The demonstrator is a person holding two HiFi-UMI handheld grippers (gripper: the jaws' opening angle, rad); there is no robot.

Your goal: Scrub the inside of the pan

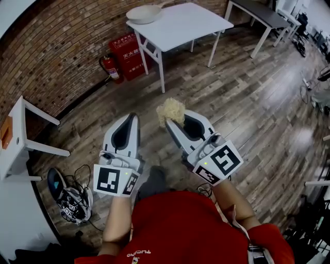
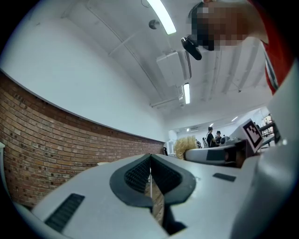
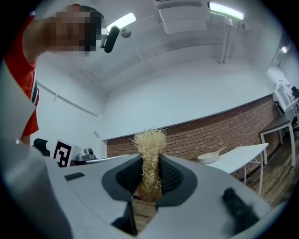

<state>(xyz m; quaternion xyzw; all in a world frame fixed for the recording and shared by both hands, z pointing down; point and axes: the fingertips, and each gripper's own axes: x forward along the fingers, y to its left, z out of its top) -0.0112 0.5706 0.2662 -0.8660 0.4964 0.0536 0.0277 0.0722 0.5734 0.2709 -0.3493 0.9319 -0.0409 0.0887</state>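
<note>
Pinching straw scrubber (image 3: 149,161), right gripper (image 1: 173,124); pan (image 1: 144,14) well apart.

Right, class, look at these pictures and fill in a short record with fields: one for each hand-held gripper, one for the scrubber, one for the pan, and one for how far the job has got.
left hand-held gripper: jaws together, nothing between them
right hand-held gripper: shut on the scrubber
scrubber: pale, straw-like tuft, sticking out beyond the jaw tips
pan: pale, resting on the white table by the brick wall, well away from both grippers
task stage: scrubbing not begun; nothing touches the pan
</note>
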